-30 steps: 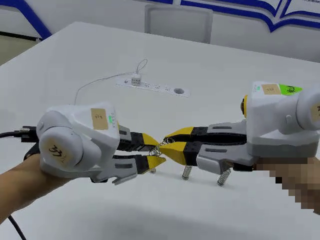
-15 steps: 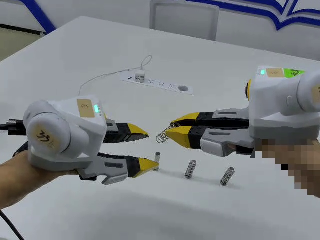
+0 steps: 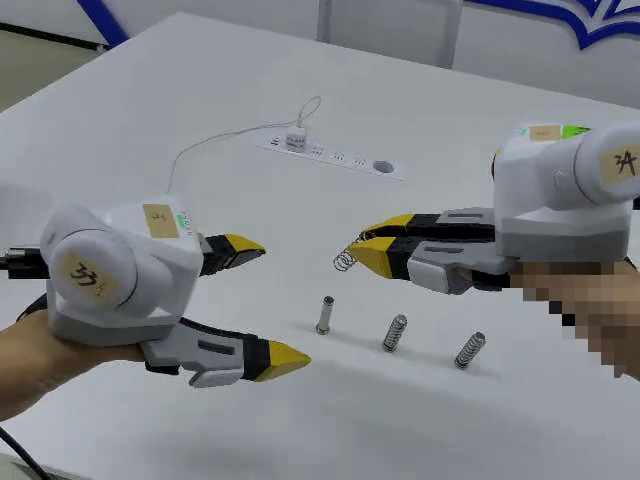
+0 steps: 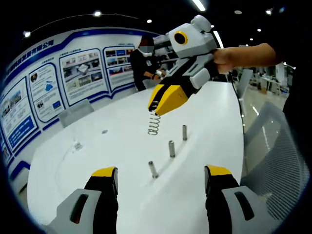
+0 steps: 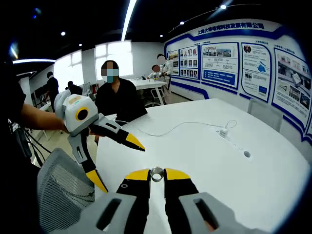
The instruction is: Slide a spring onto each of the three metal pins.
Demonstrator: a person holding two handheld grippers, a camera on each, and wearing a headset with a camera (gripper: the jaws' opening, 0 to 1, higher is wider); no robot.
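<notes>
Two pins, the middle pin and the end pin, already wear springs; the bare pin waits. The right gripper pinches the last spring by one end in the air near it, leaving the free end ready to slip on. The left gripper hangs spread, empty.

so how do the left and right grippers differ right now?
The left gripper has its jaws wide open; the right gripper has them shut. The left gripper holds nothing; the right gripper pinches a spring at its tips. Both have white bodies, yellow-tipped jaws, and point toward each other.
</notes>
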